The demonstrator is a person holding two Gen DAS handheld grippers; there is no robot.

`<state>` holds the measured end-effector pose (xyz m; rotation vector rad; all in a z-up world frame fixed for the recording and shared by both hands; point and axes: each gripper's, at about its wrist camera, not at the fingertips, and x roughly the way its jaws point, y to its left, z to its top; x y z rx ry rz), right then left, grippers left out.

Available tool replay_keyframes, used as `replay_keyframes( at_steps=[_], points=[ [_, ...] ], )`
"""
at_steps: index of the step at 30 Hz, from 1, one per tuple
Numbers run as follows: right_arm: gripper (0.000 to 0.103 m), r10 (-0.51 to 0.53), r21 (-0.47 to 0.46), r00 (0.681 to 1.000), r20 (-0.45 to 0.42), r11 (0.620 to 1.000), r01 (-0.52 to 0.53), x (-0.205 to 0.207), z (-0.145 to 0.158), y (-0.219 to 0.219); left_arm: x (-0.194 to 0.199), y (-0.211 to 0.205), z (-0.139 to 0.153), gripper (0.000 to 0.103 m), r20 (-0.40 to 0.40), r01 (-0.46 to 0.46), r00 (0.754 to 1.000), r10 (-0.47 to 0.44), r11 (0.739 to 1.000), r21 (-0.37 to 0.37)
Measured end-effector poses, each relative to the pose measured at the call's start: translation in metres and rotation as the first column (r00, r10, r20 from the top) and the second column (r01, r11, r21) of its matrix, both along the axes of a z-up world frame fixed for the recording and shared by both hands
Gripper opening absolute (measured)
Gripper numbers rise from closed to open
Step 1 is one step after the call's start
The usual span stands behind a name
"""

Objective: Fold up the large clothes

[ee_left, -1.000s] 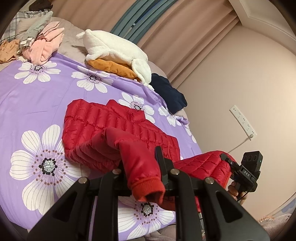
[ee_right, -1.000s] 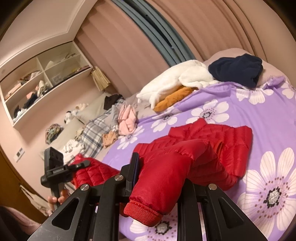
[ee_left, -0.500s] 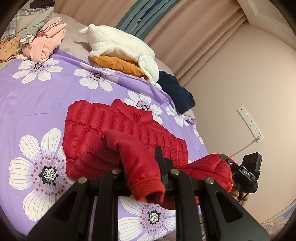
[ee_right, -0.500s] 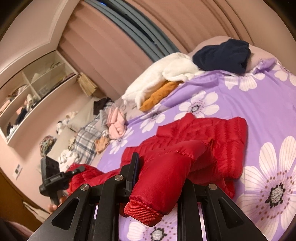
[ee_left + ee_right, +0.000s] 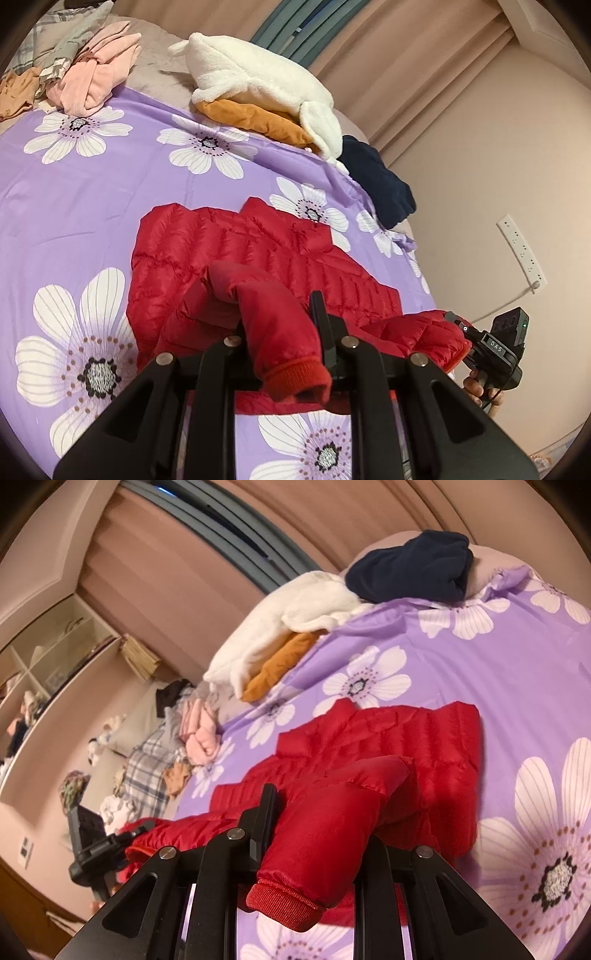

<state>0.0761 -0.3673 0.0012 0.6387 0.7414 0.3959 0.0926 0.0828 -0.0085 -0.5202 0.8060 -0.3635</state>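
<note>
A red quilted puffer jacket [image 5: 258, 254] lies on the purple flowered bedspread [image 5: 92, 192]; it also shows in the right wrist view [image 5: 406, 738]. My left gripper [image 5: 280, 332] is shut on one sleeve near its ribbed cuff [image 5: 295, 380] and holds it above the jacket body. My right gripper [image 5: 317, 834] is shut on the other sleeve near its cuff [image 5: 284, 901]. Each gripper shows in the other's view, holding its red sleeve: the right one [image 5: 461, 332], the left one [image 5: 136, 830].
A white fleece [image 5: 258, 81] over an orange garment [image 5: 258, 118] and a navy garment [image 5: 376, 181] lie at the bed's far side. Pink and plaid clothes [image 5: 92, 81] are piled at the far left. A wall socket [image 5: 521, 251] and shelves [image 5: 48, 672] flank the bed.
Both grippers, still holding the sleeves, have moved forward over the bed and dropped a little. The jacket body looks larger and nearer in both views.
</note>
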Motion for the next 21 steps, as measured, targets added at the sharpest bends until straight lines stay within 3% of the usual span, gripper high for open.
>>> replay_keyframes(
  at_steps=[11,21],
  points=[
    [0.022,-0.047,0.006,0.999,0.018,0.999,0.047,0.063,0.005,-0.010,0.080,0.007,0.003,0.020,-0.028,-0.052,0.998,0.051,0.999,-0.011],
    [0.022,-0.117,-0.067,0.987,-0.111,0.992,0.110,0.133,-0.042,-0.008,0.155,0.007,-0.055,0.021,-0.169,-0.144,0.973,0.156,0.986,0.081]
  ],
)
